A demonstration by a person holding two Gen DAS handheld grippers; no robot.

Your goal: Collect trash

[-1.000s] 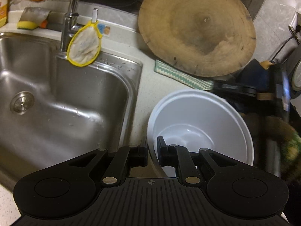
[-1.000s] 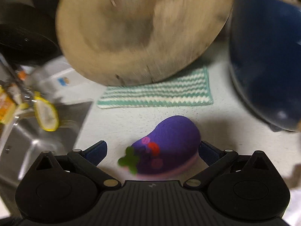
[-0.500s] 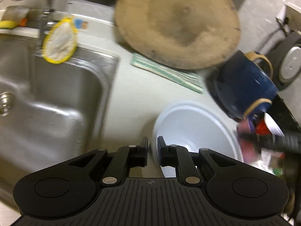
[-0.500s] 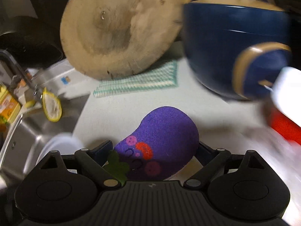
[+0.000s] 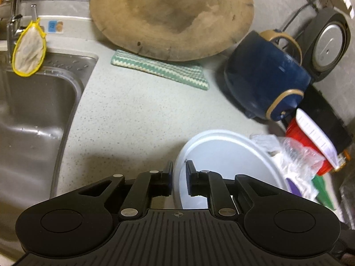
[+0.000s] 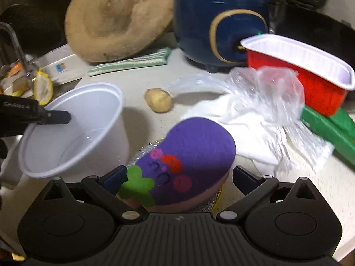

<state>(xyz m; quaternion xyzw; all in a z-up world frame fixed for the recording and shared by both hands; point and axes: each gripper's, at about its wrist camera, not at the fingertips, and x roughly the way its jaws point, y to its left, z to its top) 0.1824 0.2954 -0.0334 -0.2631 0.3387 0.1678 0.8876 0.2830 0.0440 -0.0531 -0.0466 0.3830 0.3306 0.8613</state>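
Blurred plastic wrap (image 6: pixel 264 93) possibly hides part of the green box (image 6: pixel 328 128).

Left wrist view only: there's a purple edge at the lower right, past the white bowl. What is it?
Observer: An eggplant-shaped purple sponge, gripped between the right gripper's fingers, which have just opened slightly wider.
Operator: Is anything under that sponge?
Observer: Yes, a silvery mesh layer shows along its underside.
Operator: Any loose item near the bowl?
Observer: A small potato lies on the counter, beside the white bowl but not touching it.
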